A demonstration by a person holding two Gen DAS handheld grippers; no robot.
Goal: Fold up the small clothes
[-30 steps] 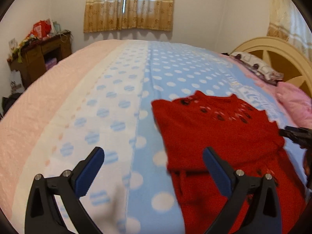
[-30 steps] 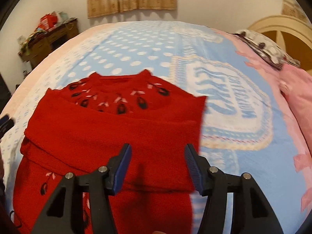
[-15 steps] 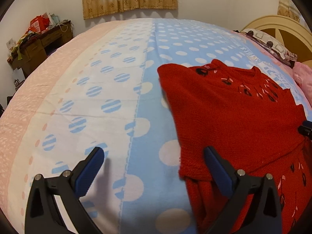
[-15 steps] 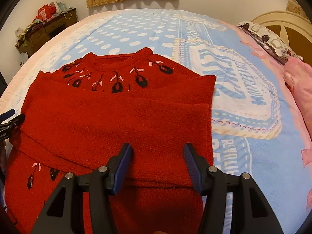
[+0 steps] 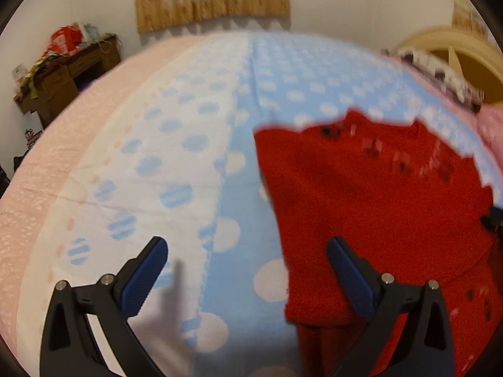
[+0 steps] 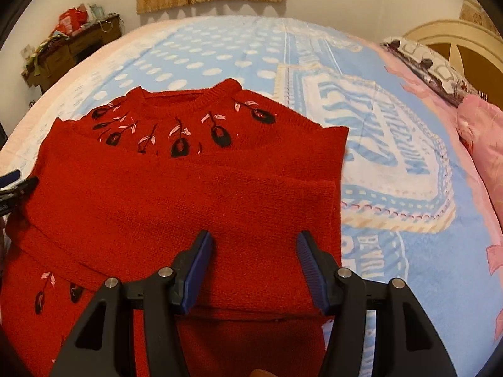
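- Both claws first: your left gripper (image 5: pixel 246 278) has its jaws spread wide with nothing between them, and your right gripper (image 6: pixel 254 270) has its jaws parted, also gripping nothing.
- Bed (image 6: pixel 201 50): the polka-dot blue and white cover is the work surface; treat it as soft and liable to drag under the knit.
- Red sweater (image 6: pixel 176 201): it lies flat on the bed, neckline toward the far side, directly below your right gripper. In the left wrist view, its left edge lies between your left gripper's pads.
- Sleeves: both appear folded across the chest, forming a horizontal band over the body. Judge this stage complete.
- Lower body of the sweater: it extends below the sleeve band toward you, unfolded. The remaining step is probably to bring the hem up toward the neckline.
- Flower motifs at the collar: use these to check alignment after the final fold.
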